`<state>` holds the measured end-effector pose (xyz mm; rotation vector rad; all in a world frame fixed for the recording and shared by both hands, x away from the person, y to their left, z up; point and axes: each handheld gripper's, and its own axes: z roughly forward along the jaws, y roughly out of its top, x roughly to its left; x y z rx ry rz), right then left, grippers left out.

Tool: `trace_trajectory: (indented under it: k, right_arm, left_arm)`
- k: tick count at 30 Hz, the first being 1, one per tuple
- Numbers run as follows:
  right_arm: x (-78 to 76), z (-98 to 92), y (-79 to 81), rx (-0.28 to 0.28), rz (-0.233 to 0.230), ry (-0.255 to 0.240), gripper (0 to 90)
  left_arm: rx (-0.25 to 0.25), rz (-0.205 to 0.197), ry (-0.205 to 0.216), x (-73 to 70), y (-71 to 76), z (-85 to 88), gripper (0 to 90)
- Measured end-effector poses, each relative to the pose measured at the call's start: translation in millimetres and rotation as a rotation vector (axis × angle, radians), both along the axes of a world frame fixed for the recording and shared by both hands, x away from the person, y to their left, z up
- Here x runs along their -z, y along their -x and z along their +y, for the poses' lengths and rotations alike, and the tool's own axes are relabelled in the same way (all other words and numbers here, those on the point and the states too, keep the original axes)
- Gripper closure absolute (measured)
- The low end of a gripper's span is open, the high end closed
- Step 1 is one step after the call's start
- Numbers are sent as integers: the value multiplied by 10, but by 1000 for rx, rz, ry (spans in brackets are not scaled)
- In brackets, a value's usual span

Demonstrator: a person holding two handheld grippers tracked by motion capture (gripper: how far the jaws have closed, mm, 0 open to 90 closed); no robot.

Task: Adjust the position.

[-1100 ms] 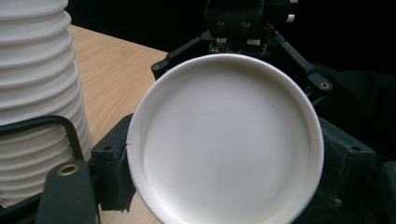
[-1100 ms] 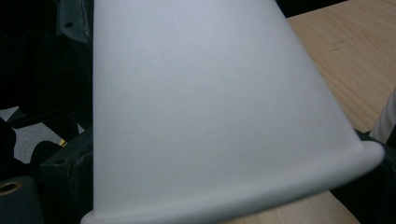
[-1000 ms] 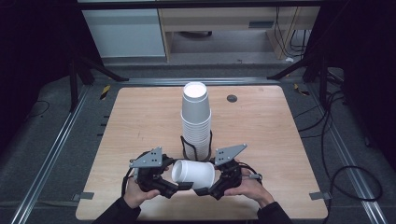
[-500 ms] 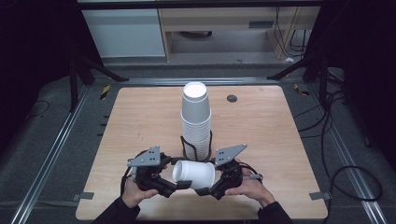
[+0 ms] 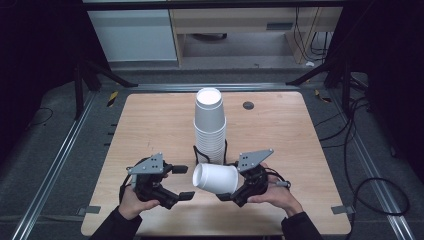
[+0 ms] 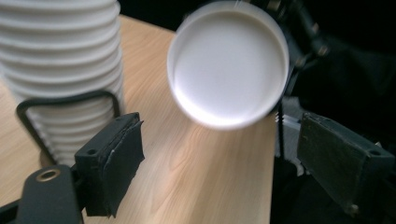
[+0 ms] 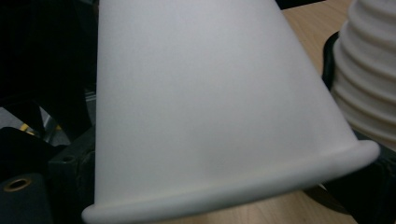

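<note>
**Risk: single cup slips or crushes during handover next to the stack**

Right gripper (image 5: 239, 192) has the loose paper cup (image 5: 216, 178) pinched at the rim end, cup lying sideways above the surface (image 5: 150, 125), base pointing toward the left gripper (image 5: 186, 182). In the right gripper view the cup wall (image 7: 210, 107) sits close across the lens, rim at the bottom; the jaws themselves are mostly hidden behind it, so how deep the grip goes I cannot tell.

Left jaws are spread wide and hold nothing. In the left gripper view the cup base (image 6: 229, 63) hangs between and beyond the two pads (image 6: 114, 163), not touching either.

Failure modes, my read:
- Thin paper wall: squeeze too hard from either side and it ovalises or creases, then won't nest cleanly.
- Rim-only pinch is a weak hold; a nudge from the left jaws on approach could lever the cup out.
- Cup stack (image 5: 210, 127) in its black wire holder (image 5: 197, 152) stands just behind both grippers. A swing of the cup or a jaw could clip the tall stack and tip it.
- Releasing the right side before the left has closed drops the cup, and it rolls.
</note>
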<state>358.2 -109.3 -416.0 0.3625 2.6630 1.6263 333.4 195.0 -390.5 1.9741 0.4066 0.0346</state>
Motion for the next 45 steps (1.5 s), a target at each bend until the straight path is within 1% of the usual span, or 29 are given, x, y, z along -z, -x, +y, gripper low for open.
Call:
trace_trajectory:
  k: [1, 2, 3, 4, 5, 6, 7, 8, 9, 12, 13, 14, 15, 16, 17, 18, 22, 23, 24, 25, 26, 27, 28, 29, 32, 35, 38, 41, 45]
  right_arm:
    - [-54, -6, -25, 7, -25, 26, 70]
    - [-54, -6, -25, 7, -25, 26, 70]
    - [-107, 1, -45, 9, -49, 63, 70]
    - [-107, 1, -45, 9, -49, 63, 70]
    - [-128, 6, -51, 10, -58, 76, 70]
    - [-174, 15, -66, 8, -75, 103, 70]
    - [-209, 23, -80, 2, -87, 120, 70]
    - [-209, 23, -80, 2, -87, 120, 70]
    - [-227, 30, -90, 2, -95, 130, 70]
    - [-262, 62, -122, -6, -108, 168, 70]
    - [-264, 94, -136, -14, -114, 194, 70]
    - [-264, 94, -136, -14, -114, 194, 70]
    - [-254, 133, -138, -25, -126, 226, 69]
    - [-254, 133, -138, -25, -126, 226, 69]
    - [-239, 173, -133, -35, -131, 250, 69]
    - [-239, 173, -133, -35, -131, 250, 69]
    - [-207, 252, -121, -46, -139, 296, 69]
    - [-200, 281, -118, -54, -142, 319, 70]
    - [-200, 281, -118, -54, -142, 319, 70]
    - [-194, 316, -110, -63, -151, 348, 70]
    - [-194, 316, -110, -63, -151, 348, 70]
    - [-187, 346, -102, -68, -152, 360, 70]
    - [-187, 346, -102, -68, -152, 360, 70]
    - [-176, 369, -92, -72, -153, 372, 70]
    - [-161, 392, -87, -81, -159, 386, 70]
    - [-143, 447, -62, -99, -165, 402, 70]
    - [-133, 481, -44, -104, -161, 406, 70]
    - [-98, 543, -23, -119, -163, 428, 69]
    - [-75, 590, -17, -137, -172, 441, 69]
  left_arm:
    - [-4, 16, -30, 29, -19, -4, 129]
    - [-4, 16, -30, 29, -19, -4, 128]
    - [-10, 18, -44, 47, -29, -8, 128]
    - [-14, 23, -56, 60, -38, -12, 128]
    - [-16, 36, -82, 96, -61, -24, 128]
    - [-19, 38, -92, 112, -69, -28, 123]
    - [-21, 48, -110, 146, -87, -41, 123]
    - [-21, 48, -110, 146, -87, -41, 122]
    - [-21, 53, -116, 164, -96, -50, 122]
    - [-13, 61, -139, 208, -111, -78, 120]
    - [-13, 61, -153, 229, -116, -93, 119]
    - [-13, 61, -153, 229, -116, -93, 119]
    - [-13, 63, -163, 247, -127, -101, 119]
    - [-13, 63, -163, 247, -127, -101, 119]
    - [-9, 67, -167, 260, -135, -105, 120]
    - [-9, 67, -167, 260, -135, -105, 120]
    - [1, 65, -189, 271, -129, -130, 121]
    - [6, 63, -199, 277, -123, -149, 121]
    - [6, 63, -199, 277, -123, -149, 121]
    - [8, 62, -206, 282, -115, -170, 121]
    - [8, 62, -206, 282, -115, -170, 122]
    - [15, 55, -220, 279, -108, -184, 122]
    - [15, 55, -220, 279, -108, -184, 122]
    - [19, 52, -226, 274, -100, -201, 122]
    - [19, 54, -227, 276, -93, -218, 122]
    - [25, 52, -247, 287, -93, -245, 122]
    - [25, 57, -245, 294, -89, -257, 122]
    - [35, 55, -260, 298, -87, -270, 122]
    - [36, 53, -272, 306, -85, -288, 125]
